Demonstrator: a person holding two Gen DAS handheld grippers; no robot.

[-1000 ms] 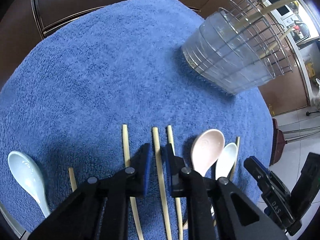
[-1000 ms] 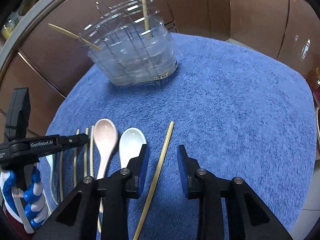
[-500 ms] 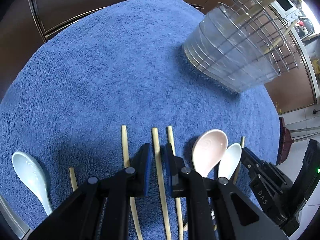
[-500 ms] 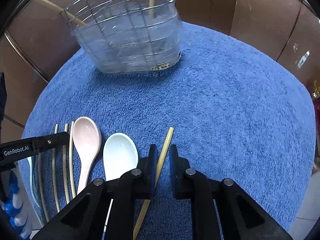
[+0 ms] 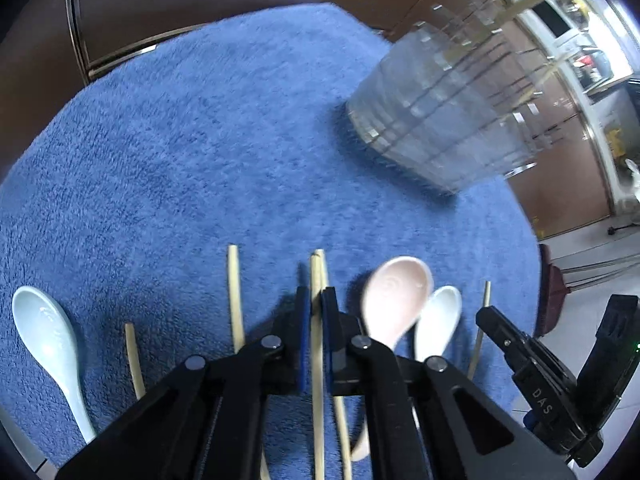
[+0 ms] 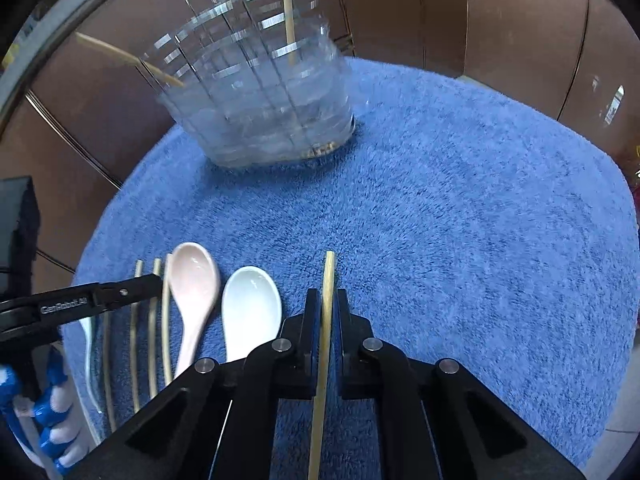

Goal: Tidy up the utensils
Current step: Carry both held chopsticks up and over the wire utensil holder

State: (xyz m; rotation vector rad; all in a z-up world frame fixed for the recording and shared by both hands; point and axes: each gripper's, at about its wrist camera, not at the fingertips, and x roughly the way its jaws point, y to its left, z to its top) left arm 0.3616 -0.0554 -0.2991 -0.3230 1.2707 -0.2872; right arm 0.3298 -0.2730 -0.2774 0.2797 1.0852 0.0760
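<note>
Both wrist cameras are looking steeply down, close over the blue towel (image 5: 200, 160), both facing the wire utensil rack (image 6: 256, 104) and sharing the pink spoon (image 5: 394, 296).

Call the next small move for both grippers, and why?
Probably lift both straight up. The left gripper is shut on a chopstick and the right gripper on another chopstick, both near the blue towel. The clear holder, already holding chopsticks, stands ahead.

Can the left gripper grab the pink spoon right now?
Probably not yet. The left gripper is shut on a chopstick, so its jaws are full. The pink spoon lies uncovered just beside it, easy to take once the chopstick is put away.
</note>
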